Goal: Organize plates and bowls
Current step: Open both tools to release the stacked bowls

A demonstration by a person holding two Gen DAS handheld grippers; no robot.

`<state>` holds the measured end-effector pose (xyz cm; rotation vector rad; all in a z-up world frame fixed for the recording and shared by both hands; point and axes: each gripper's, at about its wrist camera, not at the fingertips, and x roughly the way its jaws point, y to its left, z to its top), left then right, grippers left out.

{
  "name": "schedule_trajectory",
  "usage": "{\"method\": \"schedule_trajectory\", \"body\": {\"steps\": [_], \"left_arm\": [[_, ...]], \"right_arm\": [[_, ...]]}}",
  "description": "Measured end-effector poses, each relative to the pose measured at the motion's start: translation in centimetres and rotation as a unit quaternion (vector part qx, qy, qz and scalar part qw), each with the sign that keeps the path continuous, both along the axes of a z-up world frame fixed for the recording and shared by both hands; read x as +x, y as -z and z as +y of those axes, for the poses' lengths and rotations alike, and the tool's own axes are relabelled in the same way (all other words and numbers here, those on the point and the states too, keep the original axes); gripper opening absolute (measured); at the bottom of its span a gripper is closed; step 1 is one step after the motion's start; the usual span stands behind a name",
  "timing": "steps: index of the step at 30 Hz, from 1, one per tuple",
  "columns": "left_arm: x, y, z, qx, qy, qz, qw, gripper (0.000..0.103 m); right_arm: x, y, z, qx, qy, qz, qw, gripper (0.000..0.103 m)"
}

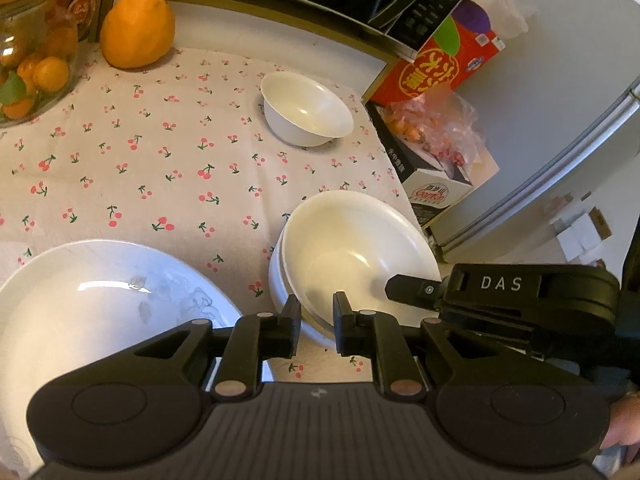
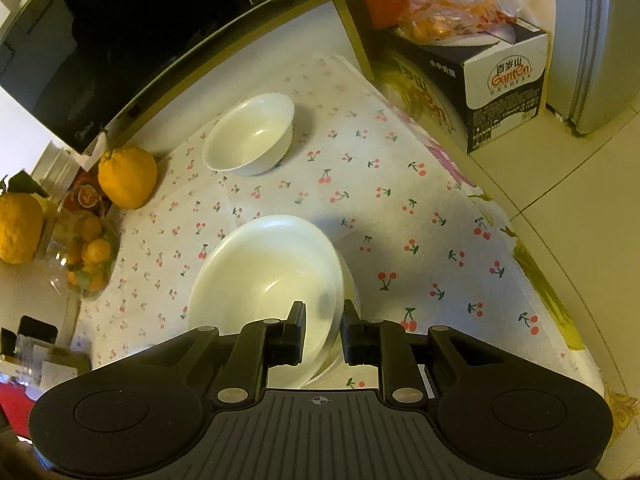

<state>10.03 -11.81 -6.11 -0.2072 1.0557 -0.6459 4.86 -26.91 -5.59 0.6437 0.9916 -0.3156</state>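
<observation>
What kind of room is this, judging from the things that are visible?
Probably a home kitchen or dining corner: a table under a cherry-print tablecloth, white bowls on it, a microwave behind, and large citrus fruit beside it.

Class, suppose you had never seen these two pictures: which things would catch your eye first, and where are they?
Both claws sit at the rim of the top bowl of a white stack near the table's edge: the left claw and the right claw. Beyond it, a small white bowl stands alone on the cherry-print cloth, and a large orange citrus fruit sits at the far side.
</observation>
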Motion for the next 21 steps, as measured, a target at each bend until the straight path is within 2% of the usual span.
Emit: {"method": "schedule_trajectory", "body": {"steps": [1,9,11,13,18,20,21], "left_arm": [[-0.1,0.0,-0.1,0.003,0.001,-0.002,1.0000,0.019],[-0.3,-0.1,-0.2,0.018,0.010,-0.015,0.9997,0.024],[-0.4,-0.1,-0.3,0.025,0.012,-0.021,0.9994,0.024],[-0.5,-0.1,-0.3,0.030,0.014,-0.026,0.9991,0.025],[-0.6,-0.3,-0.2,0.033,0.015,-0.033,0.9988,0.040],[-0.7,-0.4,-0.1,0.032,0.014,-0.036,0.9987,0.046],[-0.7,-0.5,-0.1,0.030,0.015,-0.037,0.9987,0.047]], "right_arm": [[0.0,0.0,0.1,-0.001,-0.001,0.000,1.000,0.020],[0.0,-0.2,0.0,-0.001,0.000,-0.001,1.000,0.021],[-0.1,-0.3,-0.2,0.001,0.003,-0.003,1.000,0.027],[-0.2,-0.5,-0.3,0.000,0.006,-0.004,1.000,0.029],[-0.5,-0.9,-0.8,0.002,0.014,-0.012,1.000,0.043],[-0.6,-1.2,-1.0,0.001,0.015,-0.016,1.000,0.054],[-0.6,-1.3,-1.0,0.000,0.016,-0.018,1.000,0.056]]}}
